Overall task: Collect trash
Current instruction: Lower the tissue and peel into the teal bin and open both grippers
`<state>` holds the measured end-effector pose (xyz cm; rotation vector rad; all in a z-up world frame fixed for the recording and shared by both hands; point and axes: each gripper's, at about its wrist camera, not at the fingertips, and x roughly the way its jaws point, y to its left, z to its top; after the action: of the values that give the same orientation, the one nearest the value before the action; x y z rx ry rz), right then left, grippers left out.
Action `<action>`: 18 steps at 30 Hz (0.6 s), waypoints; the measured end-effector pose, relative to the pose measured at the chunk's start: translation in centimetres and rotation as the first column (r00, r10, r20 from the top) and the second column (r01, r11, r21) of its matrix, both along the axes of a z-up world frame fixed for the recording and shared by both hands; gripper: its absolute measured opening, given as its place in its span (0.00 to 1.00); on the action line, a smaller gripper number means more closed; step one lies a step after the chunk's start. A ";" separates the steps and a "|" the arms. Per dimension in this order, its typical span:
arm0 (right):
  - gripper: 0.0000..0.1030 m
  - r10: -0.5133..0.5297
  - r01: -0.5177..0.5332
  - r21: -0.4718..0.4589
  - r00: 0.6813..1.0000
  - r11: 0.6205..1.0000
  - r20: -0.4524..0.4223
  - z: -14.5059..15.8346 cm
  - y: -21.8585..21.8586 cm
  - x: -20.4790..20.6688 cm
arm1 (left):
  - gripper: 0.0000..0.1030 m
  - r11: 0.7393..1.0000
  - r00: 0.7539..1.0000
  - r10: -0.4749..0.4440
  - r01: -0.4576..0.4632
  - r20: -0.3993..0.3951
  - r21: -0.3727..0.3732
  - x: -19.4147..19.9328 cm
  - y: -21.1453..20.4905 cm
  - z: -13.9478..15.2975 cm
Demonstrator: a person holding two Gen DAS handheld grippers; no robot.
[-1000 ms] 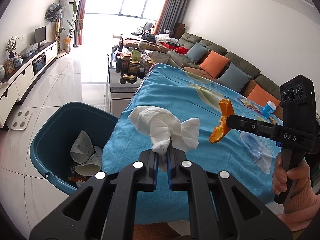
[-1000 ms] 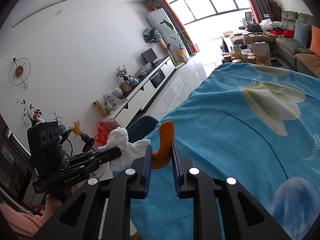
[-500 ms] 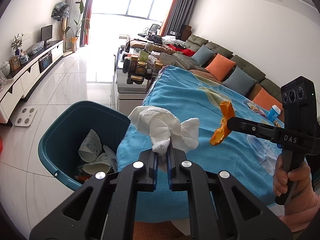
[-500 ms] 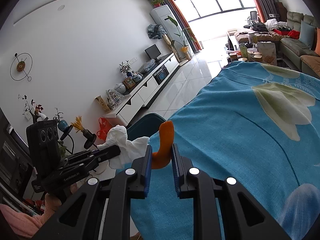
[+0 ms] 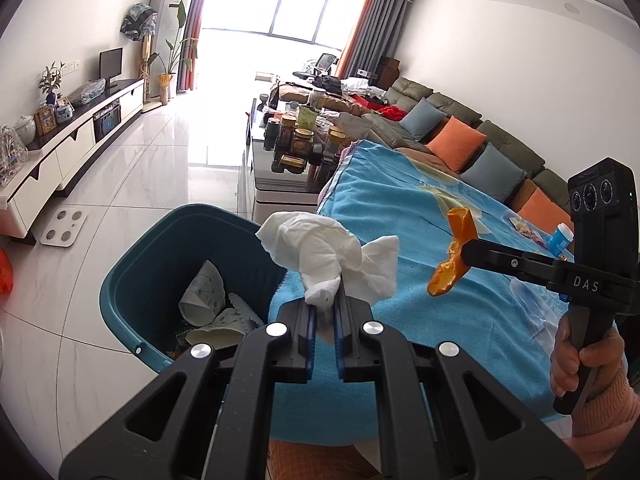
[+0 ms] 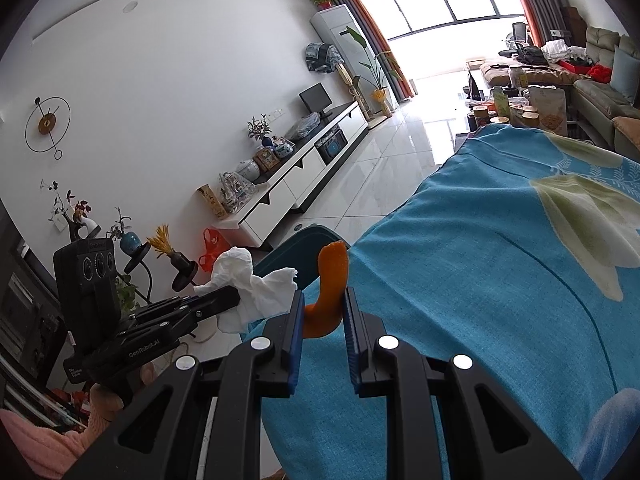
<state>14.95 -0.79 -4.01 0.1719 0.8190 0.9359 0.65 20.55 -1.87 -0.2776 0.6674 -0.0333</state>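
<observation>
My left gripper point(image 5: 324, 312) is shut on a crumpled white tissue point(image 5: 328, 256) and holds it in the air at the table's near-left corner, beside the rim of a teal bin point(image 5: 132, 268). The bin stands on the floor left of the table and holds paper cups and scraps. My right gripper point(image 6: 322, 312) is shut on a curled orange peel point(image 6: 330, 280) above the blue tablecloth point(image 6: 500, 280). The peel also shows in the left wrist view point(image 5: 452, 256), to the right of the tissue. The tissue also shows in the right wrist view point(image 6: 248, 288).
A small blue-capped bottle point(image 5: 560, 238) and a wrapper point(image 5: 522, 226) lie at the table's right edge. A coffee table with jars point(image 5: 296, 148) stands beyond the far end. A sofa with cushions point(image 5: 472, 148) runs along the right; a TV cabinet point(image 5: 72, 148) along the left.
Both grippers have swung left toward the bin with their loads. The bin now shows more fully under the tissue, and the orange peel sits nearer the table's left edge.
</observation>
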 end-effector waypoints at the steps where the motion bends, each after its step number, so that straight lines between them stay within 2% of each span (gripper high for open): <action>1: 0.17 0.003 -0.003 -0.001 1.000 1.000 0.000 0.0 0.2 0.0 | 0.08 1.000 1.000 0.005 -0.005 0.000 0.001 0.0 0.2 0.0; 18: 0.17 0.043 -0.043 -0.007 0.999 0.999 -0.003 0.2 2.5 0.5 | 0.07 0.998 0.998 0.067 -0.067 -0.010 0.006 -0.4 2.3 -0.1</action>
<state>15.42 1.75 -3.78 0.1504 0.8315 0.9728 0.28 22.81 -1.98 -0.2944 0.6674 0.0340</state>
